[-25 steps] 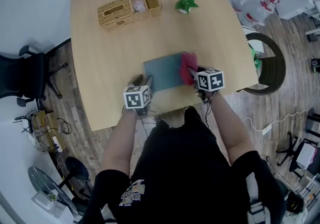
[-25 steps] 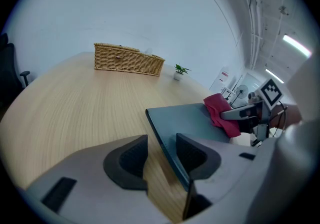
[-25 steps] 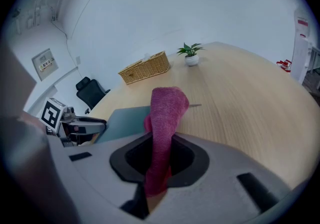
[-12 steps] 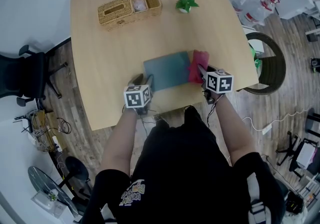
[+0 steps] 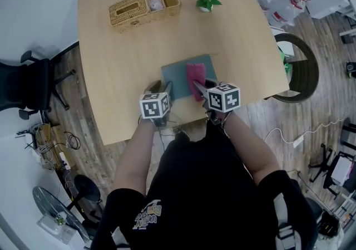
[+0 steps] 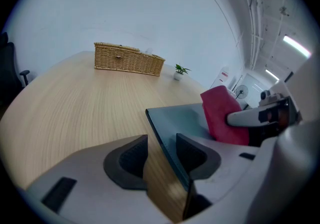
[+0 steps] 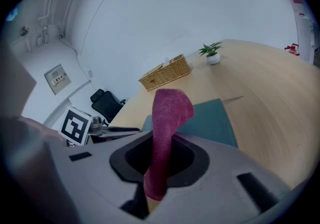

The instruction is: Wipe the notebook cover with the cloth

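A grey-teal notebook (image 5: 178, 76) lies flat near the front edge of the wooden table (image 5: 111, 65). A dark pink cloth (image 5: 196, 79) rests across the middle of its cover. My right gripper (image 5: 200, 88) is shut on the cloth (image 7: 167, 113), which rises out between its jaws and folds forward over the notebook (image 7: 212, 118). At the notebook's near-left corner my left gripper (image 5: 162, 90) stands with its jaws apart. In the left gripper view the notebook's (image 6: 180, 118) edge runs between those jaws (image 6: 162, 155), with the right one over the cover and the left one over bare wood.
A wicker basket (image 5: 143, 8) and a small potted plant (image 5: 207, 3) stand at the table's far side. A black office chair (image 5: 22, 84) is left of the table and a round dark chair (image 5: 300, 73) is to its right. The table's front edge is just behind both grippers.
My right gripper dragged the cloth out to the notebook's right edge, then back left to the middle of the cover. The left gripper and the notebook stayed put.
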### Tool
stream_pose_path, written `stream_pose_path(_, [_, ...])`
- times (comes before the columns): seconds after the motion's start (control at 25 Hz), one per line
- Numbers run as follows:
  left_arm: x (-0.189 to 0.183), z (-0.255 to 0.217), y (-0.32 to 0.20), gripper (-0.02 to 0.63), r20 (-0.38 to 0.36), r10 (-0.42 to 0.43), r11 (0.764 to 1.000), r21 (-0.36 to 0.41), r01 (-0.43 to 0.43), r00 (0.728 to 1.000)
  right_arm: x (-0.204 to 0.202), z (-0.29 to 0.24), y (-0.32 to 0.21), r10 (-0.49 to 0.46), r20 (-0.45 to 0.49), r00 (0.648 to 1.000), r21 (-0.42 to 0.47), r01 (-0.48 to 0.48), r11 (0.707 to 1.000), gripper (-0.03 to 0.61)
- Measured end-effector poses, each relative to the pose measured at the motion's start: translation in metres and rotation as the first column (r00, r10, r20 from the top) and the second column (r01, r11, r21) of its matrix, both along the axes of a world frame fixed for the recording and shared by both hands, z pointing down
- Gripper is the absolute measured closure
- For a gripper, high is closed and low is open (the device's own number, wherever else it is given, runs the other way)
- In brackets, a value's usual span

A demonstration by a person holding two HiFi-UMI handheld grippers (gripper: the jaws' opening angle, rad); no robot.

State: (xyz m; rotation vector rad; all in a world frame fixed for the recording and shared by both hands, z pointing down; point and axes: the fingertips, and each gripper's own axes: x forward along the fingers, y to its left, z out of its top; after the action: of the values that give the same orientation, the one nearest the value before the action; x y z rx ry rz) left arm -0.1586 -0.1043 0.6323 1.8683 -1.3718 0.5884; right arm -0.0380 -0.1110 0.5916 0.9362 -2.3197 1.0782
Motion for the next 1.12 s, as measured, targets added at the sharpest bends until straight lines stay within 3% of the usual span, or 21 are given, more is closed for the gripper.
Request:
stream_pose_path(0.52, [-0.001, 0.001, -0.002, 0.442, -0.008, 0.004, 1.0, -0.004, -0.004, 1.0, -0.084, 0.028, 0.054, -0.141, 0.044, 0.989, -0.115, 0.145, 0.983, 0.517])
stream_pose_path(1.12, [-0.002, 0.001, -0.003, 0.443, -0.017, 0.007, 1.0, -0.012, -0.007, 1.0, -0.074, 0.033, 0.052, -0.174, 0.012, 0.985, -0.067, 0.174, 0.982, 0.517])
